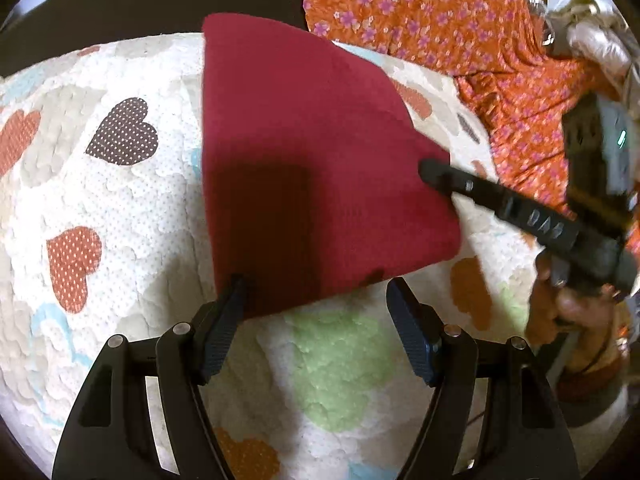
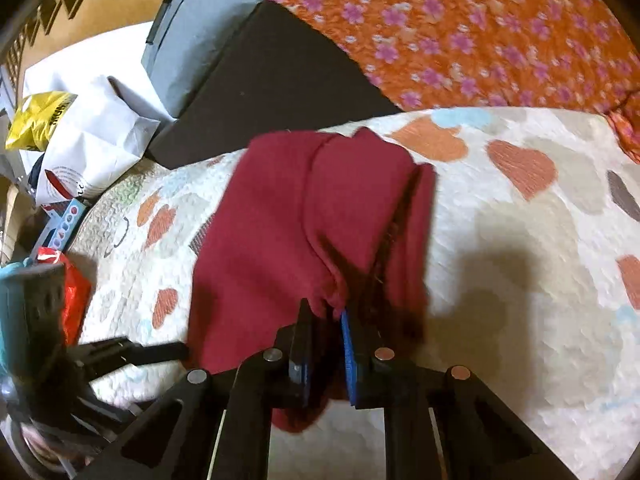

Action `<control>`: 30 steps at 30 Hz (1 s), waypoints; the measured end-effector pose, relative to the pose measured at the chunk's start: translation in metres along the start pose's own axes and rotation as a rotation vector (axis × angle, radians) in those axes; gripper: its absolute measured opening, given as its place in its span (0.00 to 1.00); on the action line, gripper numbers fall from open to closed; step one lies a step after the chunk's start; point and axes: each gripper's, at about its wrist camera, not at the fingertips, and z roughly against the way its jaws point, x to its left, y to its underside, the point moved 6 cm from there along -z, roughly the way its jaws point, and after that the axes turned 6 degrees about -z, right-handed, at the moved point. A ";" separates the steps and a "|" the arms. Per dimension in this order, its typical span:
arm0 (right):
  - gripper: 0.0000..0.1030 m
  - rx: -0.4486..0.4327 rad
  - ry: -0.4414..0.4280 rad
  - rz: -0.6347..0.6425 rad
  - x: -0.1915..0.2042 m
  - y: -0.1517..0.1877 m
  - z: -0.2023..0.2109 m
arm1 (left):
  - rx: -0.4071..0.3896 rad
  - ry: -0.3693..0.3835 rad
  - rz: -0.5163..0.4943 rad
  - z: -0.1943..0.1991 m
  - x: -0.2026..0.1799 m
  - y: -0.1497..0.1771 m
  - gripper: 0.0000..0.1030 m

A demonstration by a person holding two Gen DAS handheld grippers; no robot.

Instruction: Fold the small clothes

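Maroon cloth point(image 1: 304, 168) lay on the heart quilt point(image 1: 100, 184); we saw the right gripper point(image 2: 326, 344) pinching its 6 o'clock edge, the left gripper point(image 1: 316, 320) spread wide, holding nothing; folds blurred.

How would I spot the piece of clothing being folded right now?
Find the white quilt patterned with coloured hearts. On it lies a plain dark red cloth, its edge pinched by the right gripper. It is the only plain fabric; the orange cloth beyond is flowered.
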 end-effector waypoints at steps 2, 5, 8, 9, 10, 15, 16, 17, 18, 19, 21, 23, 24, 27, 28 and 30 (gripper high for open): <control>0.11 0.022 0.050 0.011 -0.010 0.008 -0.012 | -0.015 -0.011 -0.011 0.000 -0.001 -0.004 0.69; 0.12 0.012 -0.018 -0.062 -0.010 0.009 -0.011 | -0.002 -0.046 -0.006 -0.007 0.004 -0.005 0.69; 0.44 -0.048 -0.087 -0.132 -0.012 0.004 0.015 | 0.023 -0.071 0.005 -0.012 0.012 -0.002 0.69; 0.51 -0.071 -0.096 -0.144 -0.012 0.004 0.019 | 0.028 -0.078 0.006 -0.013 0.013 0.000 0.69; 0.51 -0.080 -0.109 -0.150 -0.010 0.003 0.019 | 0.031 -0.078 0.010 -0.014 0.015 0.000 0.69; 0.51 -0.003 -0.129 -0.215 -0.007 -0.004 -0.014 | 0.030 -0.087 0.006 -0.015 0.017 0.002 0.70; 0.51 0.012 -0.155 -0.232 -0.004 -0.005 -0.022 | 0.031 -0.093 0.002 -0.016 0.016 0.001 0.70; 0.51 0.031 -0.158 -0.241 -0.004 -0.005 -0.033 | 0.033 -0.096 -0.001 -0.016 0.016 0.002 0.69; 0.41 0.044 -0.156 -0.257 -0.006 -0.005 -0.041 | 0.035 -0.098 -0.004 -0.017 0.016 0.002 0.69; 0.30 0.041 -0.155 -0.279 -0.009 -0.006 -0.042 | 0.031 -0.102 -0.004 -0.016 0.015 0.001 0.69; 0.24 0.019 -0.160 -0.255 -0.008 -0.010 -0.031 | -0.023 -0.076 0.020 -0.006 0.012 -0.003 0.69; 0.23 -0.055 -0.107 -0.127 -0.001 -0.018 -0.004 | -0.053 -0.032 0.008 0.003 0.005 -0.007 0.69; 0.23 -0.075 -0.083 -0.092 0.000 -0.020 0.004 | -0.062 -0.028 -0.012 0.006 0.001 -0.009 0.69; 0.23 -0.065 0.020 -0.087 -0.017 -0.020 -0.001 | -0.044 -0.041 -0.049 -0.002 -0.004 -0.008 0.69; 0.23 -0.042 0.025 -0.103 -0.023 -0.017 -0.011 | -0.024 -0.054 -0.043 -0.009 -0.001 -0.006 0.69; 0.27 -0.005 -0.012 -0.140 -0.028 -0.008 -0.025 | 0.007 -0.070 -0.017 -0.017 0.007 -0.002 0.69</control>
